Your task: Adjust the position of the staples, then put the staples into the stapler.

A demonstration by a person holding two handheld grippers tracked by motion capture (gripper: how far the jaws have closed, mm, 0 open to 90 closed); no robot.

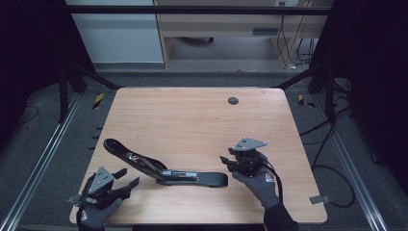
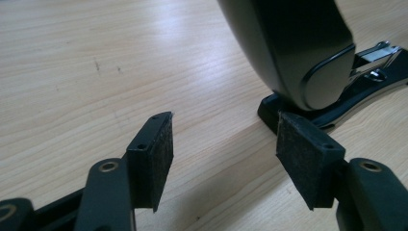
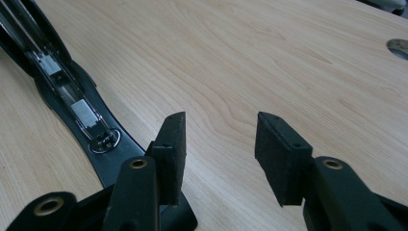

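Stapler: lies flipped open on the table, between your hands.
Left gripper: wide, holding nothing.
Right gripper: wide, holding nothing.
Tip: move in slowly, then grab one end squarely.

A lab recording rig is suggested: a light wooden desk framed by black metal struts, with trailing black cables.
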